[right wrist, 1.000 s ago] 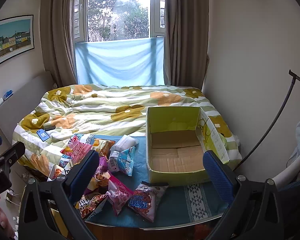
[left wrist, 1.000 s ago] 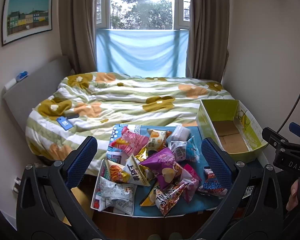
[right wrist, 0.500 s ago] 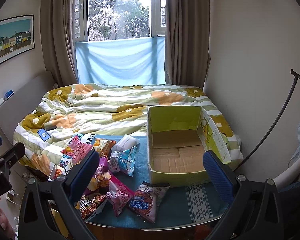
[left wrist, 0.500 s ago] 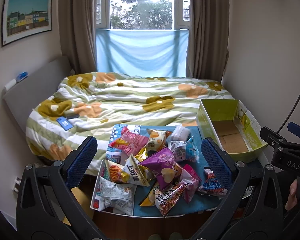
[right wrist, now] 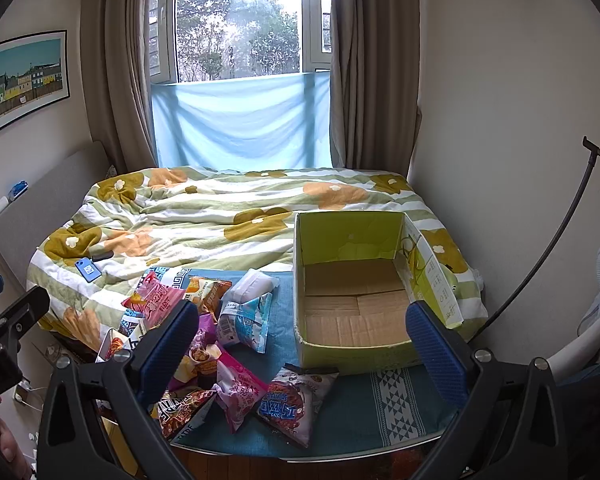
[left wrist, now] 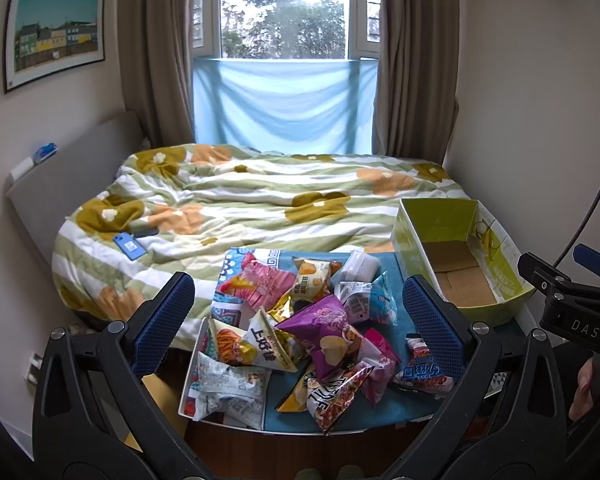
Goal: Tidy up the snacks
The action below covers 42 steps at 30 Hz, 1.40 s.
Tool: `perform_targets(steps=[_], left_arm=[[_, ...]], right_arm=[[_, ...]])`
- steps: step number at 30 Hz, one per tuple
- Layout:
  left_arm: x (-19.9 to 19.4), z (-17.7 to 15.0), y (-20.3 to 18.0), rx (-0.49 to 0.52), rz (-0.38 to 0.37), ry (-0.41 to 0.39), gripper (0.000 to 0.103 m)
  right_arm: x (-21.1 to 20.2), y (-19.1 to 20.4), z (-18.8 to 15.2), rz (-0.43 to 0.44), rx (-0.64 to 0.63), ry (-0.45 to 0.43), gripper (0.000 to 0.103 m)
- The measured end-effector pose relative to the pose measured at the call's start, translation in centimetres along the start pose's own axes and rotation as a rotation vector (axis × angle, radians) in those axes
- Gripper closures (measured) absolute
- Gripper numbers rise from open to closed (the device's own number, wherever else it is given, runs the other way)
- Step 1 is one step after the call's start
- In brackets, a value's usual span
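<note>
Soft daylight from window, glare there; fisheye-bent edges.

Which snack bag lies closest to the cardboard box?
The red-and-blue bag, alone just in front of the box; the other bags sit farther left.

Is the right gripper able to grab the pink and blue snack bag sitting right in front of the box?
Probably yes. The right gripper is open and empty, and the snack bag lies uncovered on the blue mat, just before the green box, with nothing on top.
</note>
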<state>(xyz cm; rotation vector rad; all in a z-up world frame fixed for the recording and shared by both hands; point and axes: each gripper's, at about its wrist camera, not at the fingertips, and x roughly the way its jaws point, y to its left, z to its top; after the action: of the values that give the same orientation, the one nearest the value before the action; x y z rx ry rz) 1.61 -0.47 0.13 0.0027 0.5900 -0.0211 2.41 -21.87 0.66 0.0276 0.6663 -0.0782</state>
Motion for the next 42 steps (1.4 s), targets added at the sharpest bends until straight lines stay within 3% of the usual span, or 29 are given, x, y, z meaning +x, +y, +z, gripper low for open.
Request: perform_targets(steps=[42], left_arm=[[0.19,0.43,0.09,-0.003,-0.012,0.024,0.0]], right_arm=[[0.11,-0.21,0.17,0.0,0.007,0.002,0.0]])
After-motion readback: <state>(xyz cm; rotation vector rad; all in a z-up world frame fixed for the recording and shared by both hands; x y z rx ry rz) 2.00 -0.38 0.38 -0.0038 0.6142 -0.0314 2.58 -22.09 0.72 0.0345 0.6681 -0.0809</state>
